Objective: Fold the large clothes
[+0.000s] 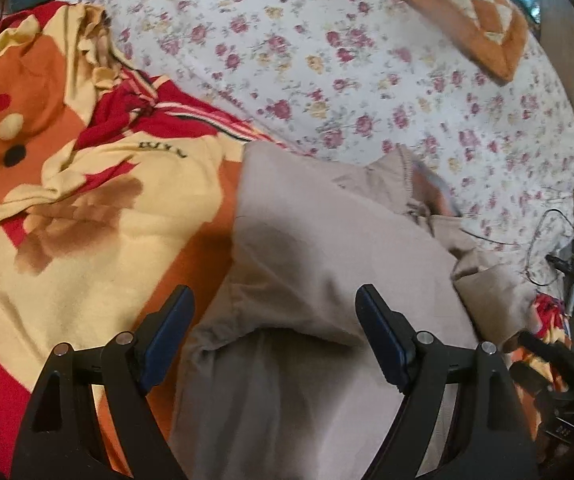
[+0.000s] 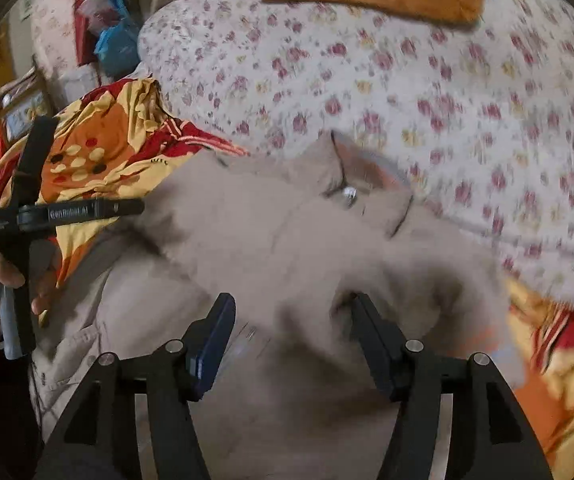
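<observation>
Beige trousers (image 1: 327,248) spread just ahead of and under my left gripper (image 1: 275,320), jaws wide apart, holding nothing, my right gripper (image 2: 291,320) likewise agape above the cloth

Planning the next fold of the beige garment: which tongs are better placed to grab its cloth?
Probably the right tongs: open, with a raised bunch of the beige garment between their fingers. The left tongs are open over a flatter stretch of it.
</observation>
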Available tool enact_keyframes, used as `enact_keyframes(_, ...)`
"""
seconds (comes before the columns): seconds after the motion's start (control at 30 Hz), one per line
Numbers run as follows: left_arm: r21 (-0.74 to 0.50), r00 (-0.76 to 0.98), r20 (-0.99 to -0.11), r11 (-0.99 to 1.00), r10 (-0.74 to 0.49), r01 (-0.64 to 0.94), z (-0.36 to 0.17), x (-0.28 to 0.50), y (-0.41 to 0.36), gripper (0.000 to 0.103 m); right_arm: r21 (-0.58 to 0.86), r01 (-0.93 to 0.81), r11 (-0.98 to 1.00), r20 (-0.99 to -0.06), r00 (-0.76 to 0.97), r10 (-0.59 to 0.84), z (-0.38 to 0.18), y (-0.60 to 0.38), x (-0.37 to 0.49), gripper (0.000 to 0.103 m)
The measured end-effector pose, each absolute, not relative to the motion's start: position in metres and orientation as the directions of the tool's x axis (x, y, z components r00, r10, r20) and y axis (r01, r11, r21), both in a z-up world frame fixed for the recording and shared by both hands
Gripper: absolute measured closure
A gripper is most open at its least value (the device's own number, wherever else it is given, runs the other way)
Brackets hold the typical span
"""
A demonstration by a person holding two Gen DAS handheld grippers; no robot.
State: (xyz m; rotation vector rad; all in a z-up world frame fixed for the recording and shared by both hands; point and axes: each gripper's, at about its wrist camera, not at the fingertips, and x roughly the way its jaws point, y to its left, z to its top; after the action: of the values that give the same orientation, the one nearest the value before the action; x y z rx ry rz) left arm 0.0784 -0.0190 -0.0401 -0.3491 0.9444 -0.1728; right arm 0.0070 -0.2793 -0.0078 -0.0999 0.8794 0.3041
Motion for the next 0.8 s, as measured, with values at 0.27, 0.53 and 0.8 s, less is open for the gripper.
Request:
enact_keyframes(0.27, -0.342, 0.548, -0.784, 0.940, -0.291, 0.010, -0.049, 0.079, -0.030, 0.020, 0.299, 0.008, 0.954, -0.722, 0.655, 0.221, -0.004, -0.374, 0.008, 0.029)
enact_keyframes(0.53, -0.350, 0.559, -0.779, 0.937, -0.284, -0.011, -0.048, 0.080, -0.023, 0.020, 0.447, 0.121, 0.886, -0.724, 0.631, 0.279, -0.023, -0.387, 0.052, 0.027)
enact_keyframes(0.8, -0.381, 0.566, -0.772, 0.923, -0.287, -0.052, -0.047, 0.080, -0.011, 0.020, 0.543, -0.305, 0.783, -0.442, 0.688, 0.575, 0.064, -0.318, 0.034, 0.021)
